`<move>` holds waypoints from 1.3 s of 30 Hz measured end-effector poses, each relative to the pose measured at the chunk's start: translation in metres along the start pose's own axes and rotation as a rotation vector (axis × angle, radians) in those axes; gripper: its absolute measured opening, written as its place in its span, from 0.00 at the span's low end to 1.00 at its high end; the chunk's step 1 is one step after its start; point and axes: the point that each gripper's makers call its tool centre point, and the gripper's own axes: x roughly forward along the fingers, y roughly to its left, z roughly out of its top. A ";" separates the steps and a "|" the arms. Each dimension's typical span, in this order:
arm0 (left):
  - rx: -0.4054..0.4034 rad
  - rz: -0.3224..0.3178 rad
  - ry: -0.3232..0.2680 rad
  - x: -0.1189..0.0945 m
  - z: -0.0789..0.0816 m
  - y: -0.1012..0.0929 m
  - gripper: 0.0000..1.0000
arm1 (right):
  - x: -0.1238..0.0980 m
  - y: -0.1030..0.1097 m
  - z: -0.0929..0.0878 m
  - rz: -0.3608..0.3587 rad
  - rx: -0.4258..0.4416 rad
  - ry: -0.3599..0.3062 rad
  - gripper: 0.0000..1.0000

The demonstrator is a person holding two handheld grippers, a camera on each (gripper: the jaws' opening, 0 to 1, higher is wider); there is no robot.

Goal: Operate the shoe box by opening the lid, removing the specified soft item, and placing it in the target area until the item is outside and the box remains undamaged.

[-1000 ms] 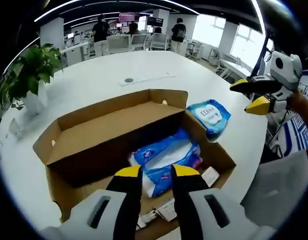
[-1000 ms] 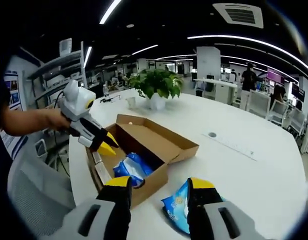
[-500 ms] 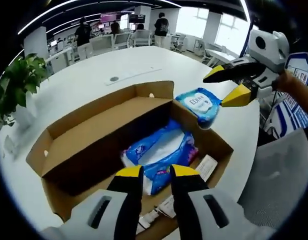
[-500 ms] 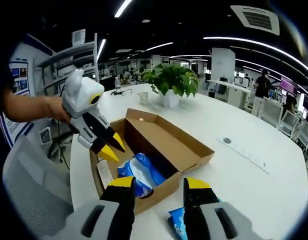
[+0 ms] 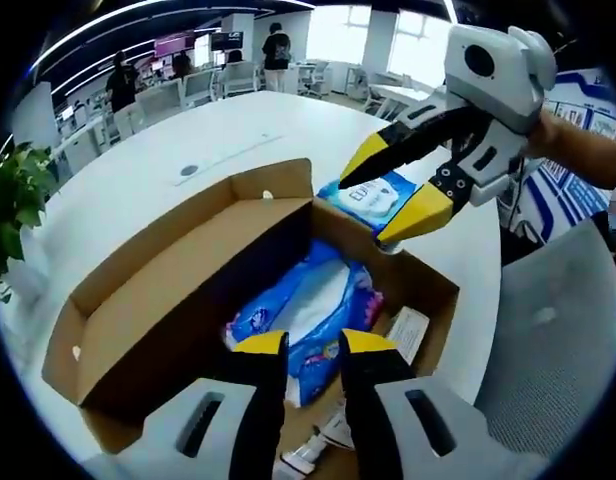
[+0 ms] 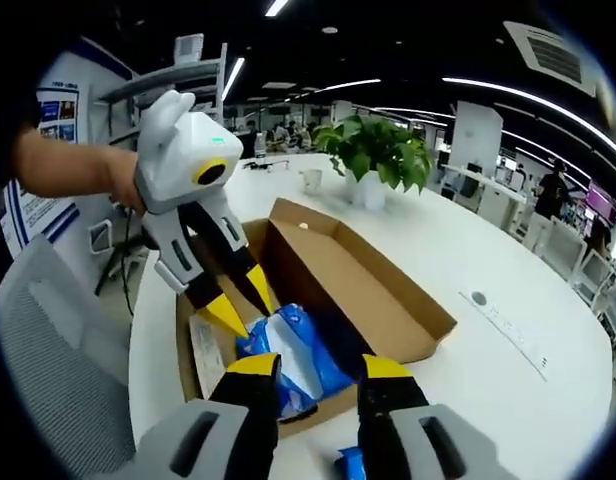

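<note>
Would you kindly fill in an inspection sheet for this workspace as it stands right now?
Surface: white round table, box near its edge.
Job's things: cardboard shoe box, lid open; blue soft pack inside; second blue pack on the table beside the box.
Clutter: paper slips on the box floor.
Grippers: left hand-held gripper over the pack in the box, open; right hand-held gripper open above the box's far corner.
Cables: nothing seen.
Surroundings: potted plant, grey chair, office desks with people beyond.

I see a white table (image 5: 138, 175); the open shoe box (image 5: 158, 300) rests on it; a blue packet (image 5: 373, 197) lies just beyond; a potted plant (image 6: 376, 160) stands far off.
</note>
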 end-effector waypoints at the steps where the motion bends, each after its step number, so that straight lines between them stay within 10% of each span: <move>1: 0.017 -0.004 0.010 0.002 -0.001 0.000 0.20 | 0.002 0.000 0.000 0.002 -0.012 0.004 0.25; 22: 0.108 -0.061 0.091 0.023 -0.009 -0.006 0.14 | 0.052 0.012 -0.014 0.026 -0.176 0.145 0.13; 39: 0.162 -0.111 0.139 0.017 -0.019 -0.012 0.00 | 0.058 0.002 -0.024 -0.006 -0.148 0.169 0.00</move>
